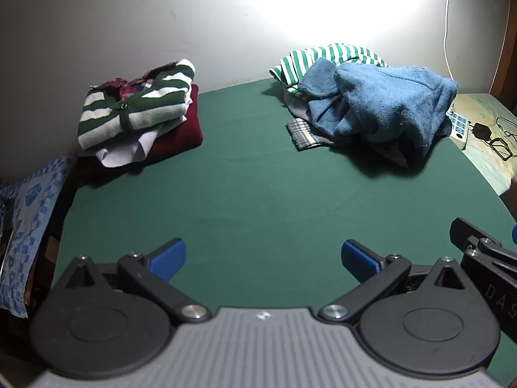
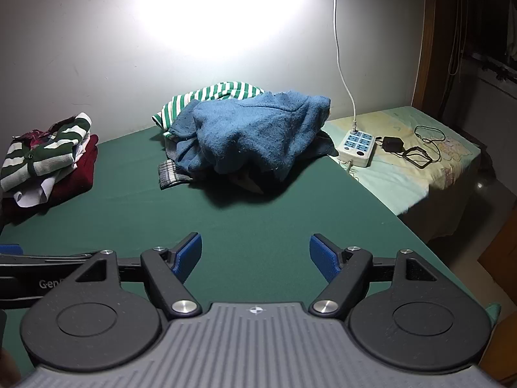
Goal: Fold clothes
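Observation:
A heap of unfolded clothes lies at the far right of the green table (image 1: 258,194): a blue sweater (image 1: 387,103) on top, a green-and-white striped shirt (image 1: 326,55) behind it, a grey striped piece (image 1: 303,134) under it. The sweater also shows in the right wrist view (image 2: 258,135). A folded stack (image 1: 139,113) sits far left, with a dark-green striped sweater on top and a dark red garment at the bottom. My left gripper (image 1: 263,258) is open and empty over the near table. My right gripper (image 2: 255,255) is open and empty beside it.
A white power strip (image 2: 357,144) with a cable, a black charger (image 2: 392,145) and cords lie on a pale sheet to the right of the table. A blue patterned cloth (image 1: 29,226) hangs at the left. A white wall stands behind the table.

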`<state>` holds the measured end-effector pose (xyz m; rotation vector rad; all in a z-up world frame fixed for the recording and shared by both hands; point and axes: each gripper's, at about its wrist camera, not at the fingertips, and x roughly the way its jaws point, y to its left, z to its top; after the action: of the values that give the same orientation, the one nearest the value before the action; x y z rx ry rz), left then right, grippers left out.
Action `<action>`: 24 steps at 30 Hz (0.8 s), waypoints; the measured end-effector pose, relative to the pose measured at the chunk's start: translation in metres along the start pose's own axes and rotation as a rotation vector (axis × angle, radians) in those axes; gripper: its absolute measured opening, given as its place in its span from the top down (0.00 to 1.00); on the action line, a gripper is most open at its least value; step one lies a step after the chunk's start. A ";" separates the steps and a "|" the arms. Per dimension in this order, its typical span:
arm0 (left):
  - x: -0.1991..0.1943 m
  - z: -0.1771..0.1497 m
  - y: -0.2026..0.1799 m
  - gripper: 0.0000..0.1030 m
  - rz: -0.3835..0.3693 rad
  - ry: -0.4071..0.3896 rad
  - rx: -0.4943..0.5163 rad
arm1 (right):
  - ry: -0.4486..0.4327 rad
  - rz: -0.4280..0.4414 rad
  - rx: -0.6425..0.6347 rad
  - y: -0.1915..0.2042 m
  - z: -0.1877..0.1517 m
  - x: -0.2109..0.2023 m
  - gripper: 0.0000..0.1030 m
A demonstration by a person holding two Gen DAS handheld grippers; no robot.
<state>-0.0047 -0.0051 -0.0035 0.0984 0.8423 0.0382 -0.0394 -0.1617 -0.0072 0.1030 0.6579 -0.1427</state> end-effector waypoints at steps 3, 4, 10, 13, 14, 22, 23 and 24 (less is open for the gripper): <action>0.001 -0.001 0.001 0.00 -0.002 0.004 -0.005 | 0.001 -0.001 -0.005 0.001 -0.001 0.000 0.25; 0.001 -0.002 0.002 0.00 -0.003 0.006 -0.006 | 0.001 -0.001 -0.006 0.001 -0.001 0.000 0.25; 0.004 0.000 0.000 0.00 -0.003 0.015 -0.003 | -0.005 -0.005 -0.010 0.002 0.000 0.000 0.25; 0.006 -0.001 -0.002 0.00 -0.004 0.018 0.001 | -0.006 -0.007 -0.010 0.002 0.000 0.000 0.25; 0.006 0.000 -0.003 0.00 -0.004 0.021 0.003 | -0.008 -0.009 -0.010 0.002 -0.002 0.000 0.25; 0.010 0.000 -0.008 0.00 -0.002 0.027 0.017 | -0.011 -0.020 -0.015 -0.001 0.000 0.002 0.25; 0.010 0.000 -0.008 0.00 -0.002 0.025 0.018 | -0.010 -0.020 -0.014 -0.002 0.000 0.002 0.25; 0.010 0.001 -0.008 0.00 -0.001 0.024 0.017 | -0.009 -0.021 -0.014 -0.003 0.000 0.002 0.25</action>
<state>0.0026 -0.0125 -0.0114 0.1141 0.8669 0.0310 -0.0377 -0.1645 -0.0085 0.0818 0.6511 -0.1586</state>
